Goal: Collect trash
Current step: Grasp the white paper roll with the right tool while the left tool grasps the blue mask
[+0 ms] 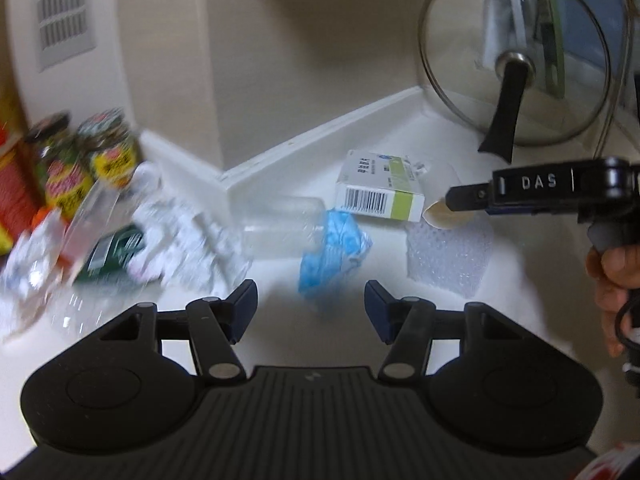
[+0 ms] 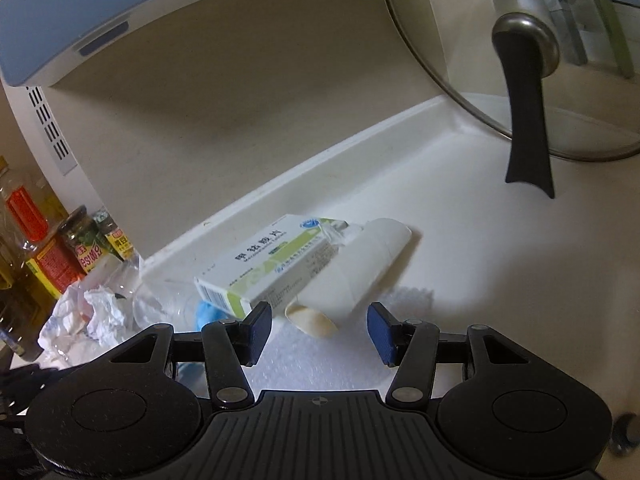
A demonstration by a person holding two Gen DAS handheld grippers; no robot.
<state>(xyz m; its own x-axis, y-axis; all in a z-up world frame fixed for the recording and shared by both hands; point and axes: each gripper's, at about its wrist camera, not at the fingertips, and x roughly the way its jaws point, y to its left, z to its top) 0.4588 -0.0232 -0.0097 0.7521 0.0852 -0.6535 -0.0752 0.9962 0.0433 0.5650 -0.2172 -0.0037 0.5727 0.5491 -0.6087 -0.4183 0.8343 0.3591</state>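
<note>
**Litter strewn across the white counter, both grippers empty**

Found scattered on a white counter (image 1: pixel 460 152) in a corner by a beige wall: a green-and-white medicine box (image 1: pixel 380 190), lying on its side and resting partly on a cardboard tube (image 2: pixel 360 268); a crumpled blue wrapper (image 1: pixel 332 248) just in front of the box; a clear plastic bottle (image 1: pixel 280 226) on its side touching the wrapper; a square of bubble wrap (image 1: pixel 448 252) flat beside the tube's open end. Further left, heaped and blurred: crumpled white paper (image 1: pixel 176 224) and clear plastic, beside labelled jars (image 1: pixel 108 148). Leaned upright in the corner at the back right: a glass pot lid (image 1: pixel 516 56) with a black handle.

Held over the wrapper, jaws apart, nothing between them: the left gripper (image 1: pixel 311 306). Held low over the bubble wrap, jaws likewise apart and empty, aimed at the tube's near end: the right gripper (image 2: pixel 319 330), gripped at the right edge of the left view by a hand (image 1: pixel 612 280).
</note>
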